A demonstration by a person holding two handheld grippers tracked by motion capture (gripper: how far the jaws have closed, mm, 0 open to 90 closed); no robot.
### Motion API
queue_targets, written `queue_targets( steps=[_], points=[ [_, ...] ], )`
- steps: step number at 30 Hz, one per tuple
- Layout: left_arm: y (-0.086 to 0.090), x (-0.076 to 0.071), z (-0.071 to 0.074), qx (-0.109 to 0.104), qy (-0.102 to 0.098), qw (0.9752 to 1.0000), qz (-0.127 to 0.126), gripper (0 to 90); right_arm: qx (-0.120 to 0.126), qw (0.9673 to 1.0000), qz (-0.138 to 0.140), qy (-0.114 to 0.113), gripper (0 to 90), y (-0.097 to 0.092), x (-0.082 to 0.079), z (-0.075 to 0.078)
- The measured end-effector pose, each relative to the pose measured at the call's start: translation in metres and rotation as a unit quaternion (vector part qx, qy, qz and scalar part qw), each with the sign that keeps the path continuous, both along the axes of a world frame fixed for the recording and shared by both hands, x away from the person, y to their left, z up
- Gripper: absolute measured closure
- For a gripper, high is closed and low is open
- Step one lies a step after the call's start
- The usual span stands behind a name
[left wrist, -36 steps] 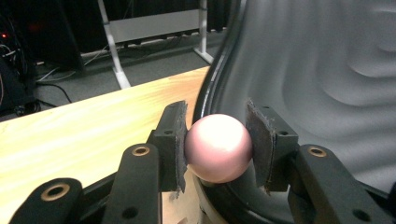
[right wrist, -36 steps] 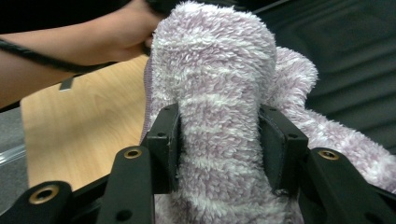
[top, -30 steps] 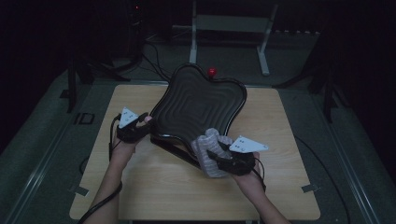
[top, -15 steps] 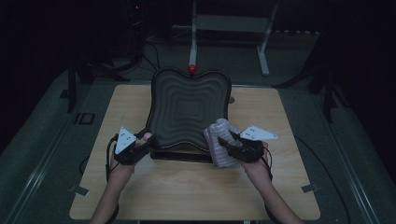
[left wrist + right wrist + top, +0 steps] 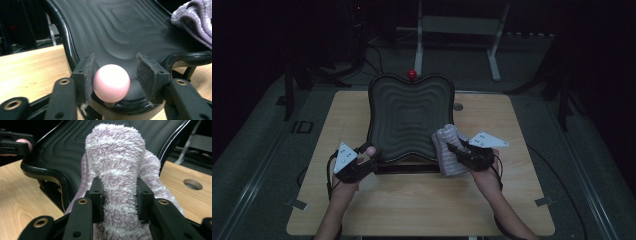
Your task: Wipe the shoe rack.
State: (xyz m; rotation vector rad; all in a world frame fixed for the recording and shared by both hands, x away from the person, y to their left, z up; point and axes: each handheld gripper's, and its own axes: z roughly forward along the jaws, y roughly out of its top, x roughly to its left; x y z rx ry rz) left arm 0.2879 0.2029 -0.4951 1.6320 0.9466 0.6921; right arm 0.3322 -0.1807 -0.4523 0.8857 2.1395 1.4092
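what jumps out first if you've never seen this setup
The big black rippled tray in the middle of the wooden table, tilted up at its near edge. At its near right corner the right gripper pinches a fluffy lilac-and-white towel; at the near left corner a pink ball knob sits between the left gripper jaws.

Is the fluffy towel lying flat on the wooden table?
No, the towel is bunched upright between the right hand-held gripper pads, against the black tray.
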Motion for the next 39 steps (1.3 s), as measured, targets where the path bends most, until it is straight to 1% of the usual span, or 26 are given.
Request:
queue_targets(
  steps=[2,6,8,9,10,11,12,13,15,16,18,20,21,22,24,27,30,32,33,35,37,39],
  points=[
    [0.000,0.000,0.000,0.007,-0.003,1.0000,0.004,46.4,-0.001,1.0000,-0.002,-0.003,69.8,0.000,-0.001,0.001],
    [0.007,0.001,0.002,-0.006,-0.009,0.9999,0.009,44.8,0.013,0.9999,0.002,0.004,71.2,-0.008,-0.002,0.004],
    [0.011,0.000,0.003,-0.017,-0.017,0.9997,0.008,42.0,0.011,0.9999,-0.001,0.002,71.3,-0.012,-0.004,0.007],
    [0.012,-0.001,0.004,-0.019,-0.021,0.9996,0.007,39.4,0.013,0.9999,-0.001,0.002,71.3,-0.015,-0.006,0.008],
    [0.013,-0.002,0.004,-0.019,-0.024,0.9995,0.005,36.1,0.019,0.9998,-0.002,0.003,71.3,-0.019,-0.007,0.010],
    [0.014,-0.002,0.005,-0.024,-0.027,0.9994,0.002,33.5,0.028,0.9996,-0.003,0.003,71.3,-0.024,-0.009,0.012],
    [0.015,-0.003,0.005,-0.030,-0.030,0.9991,-0.007,31.0,0.029,0.9996,-0.004,-0.002,71.2,-0.027,-0.010,0.013],
    [0.016,-0.004,0.006,-0.028,-0.031,0.9990,-0.018,27.0,0.029,0.9995,-0.010,-0.010,71.2,-0.032,-0.011,0.014],
    [0.015,-0.006,0.007,-0.016,-0.037,0.9990,-0.020,25.4,0.033,0.9991,-0.023,-0.015,71.2,-0.044,-0.011,0.017],
    [0.014,-0.008,0.008,-0.011,-0.039,0.9989,-0.022,23.8,0.034,0.9987,-0.034,-0.017,71.1,-0.050,-0.009,0.018],
    [0.014,-0.009,0.008,-0.008,-0.038,0.9989,-0.027,21.8,0.040,0.9978,-0.052,-0.015,71.1,-0.064,-0.004,0.018],
    [0.015,-0.010,0.006,-0.005,-0.033,0.9990,-0.030,19.0,0.043,0.9962,-0.074,-0.020,70.9,-0.077,0.001,0.018],
    [0.016,-0.010,0.005,-0.006,-0.030,0.9991,-0.030,17.8,0.044,0.9951,-0.086,-0.020,70.8,-0.085,0.005,0.017],
    [0.017,-0.010,0.004,-0.006,-0.029,0.9992,-0.027,17.8,0.045,0.9945,-0.093,-0.018,70.7,-0.089,0.008,0.016],
    [0.019,-0.011,0.003,-0.013,-0.029,0.9991,-0.026,15.8,0.043,0.9927,-0.112,-0.008,70.5,-0.100,0.019,0.010],
    [0.022,-0.014,0.002,-0.013,-0.031,0.9991,-0.025,14.6,0.043,0.9905,-0.130,0.005,70.2,-0.109,0.033,0.001],
    [0.024,-0.019,-0.002,-0.008,-0.029,0.9991,-0.031,14.5,0.039,0.9898,-0.137,0.011,69.9,-0.111,0.046,-0.009],
    [0.025,-0.022,-0.004,-0.006,-0.025,0.9990,-0.037,14.3,0.028,0.9891,-0.144,0.018,69.8,-0.111,0.059,-0.018],
    [0.026,-0.024,-0.006,-0.004,-0.025,0.9990,-0.037,14.2,0.028,0.9888,-0.145,0.022,69.6,-0.110,0.063,-0.021],
    [0.028,-0.028,-0.010,-0.008,-0.022,0.9988,-0.042,14.0,0.022,0.9881,-0.149,0.030,69.4,-0.110,0.077,-0.029],
    [0.029,-0.030,-0.013,-0.010,-0.021,0.9989,-0.041,13.1,0.019,0.9873,-0.154,0.036,69.3,-0.110,0.086,-0.035],
    [0.029,-0.032,-0.017,-0.011,-0.017,0.9988,-0.044,11.6,0.019,0.9862,-0.157,0.049,69.2,-0.108,0.097,-0.042]
  ],
)
